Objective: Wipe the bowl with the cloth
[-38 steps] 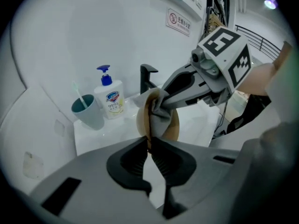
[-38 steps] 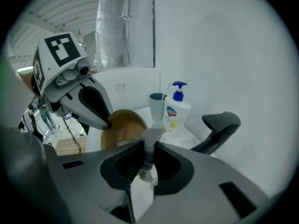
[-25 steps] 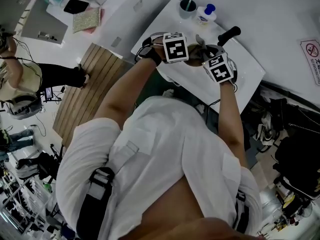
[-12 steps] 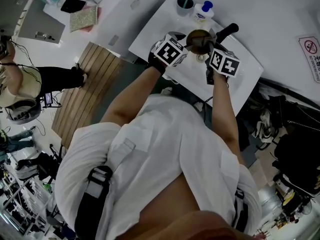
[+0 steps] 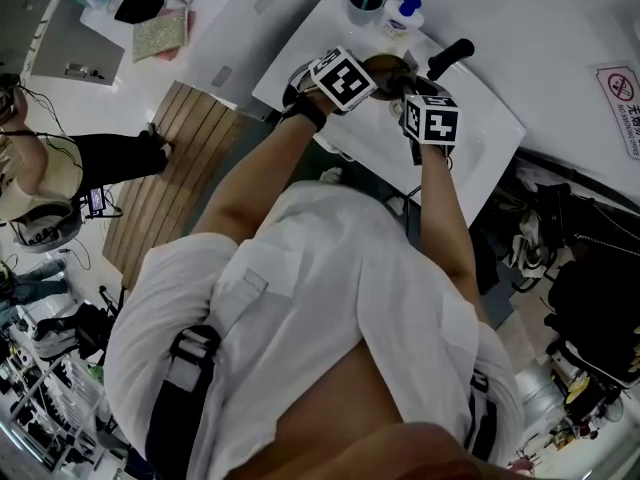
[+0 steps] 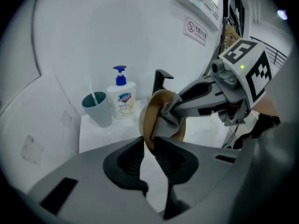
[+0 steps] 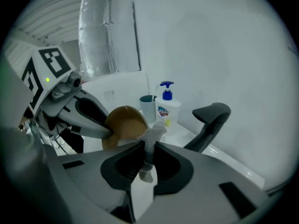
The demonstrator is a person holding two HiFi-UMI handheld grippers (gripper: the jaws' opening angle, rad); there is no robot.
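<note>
A brown bowl (image 6: pixel 149 110) is held on edge above the white sink (image 5: pixel 480 138). My left gripper (image 6: pixel 148 141) has the bowl's rim between its jaws, which are closing, pads on the rim. My right gripper (image 7: pixel 149 148) pinches a grey knitted cloth (image 7: pixel 152 135); its jaws are easing open with the cloth still between the pads. The cloth (image 6: pixel 167 121) is pressed into the bowl's hollow. In the right gripper view the bowl (image 7: pixel 122 121) stands just left of the cloth. From the head view the bowl (image 5: pixel 385 65) shows between the two marker cubes.
A black faucet lever (image 5: pixel 450 56) stands just right of the bowl. A teal cup (image 5: pixel 365 4) with a toothbrush and a soap pump bottle (image 5: pixel 403 20) sit at the sink's back corner. White wall lies behind; another person (image 5: pixel 40 158) stands at the far left.
Both grippers have moved farther over the sink toward the faucet. The bowl, hidden a second ago, came into sight between them, and the left gripper has shifted closer against it.
</note>
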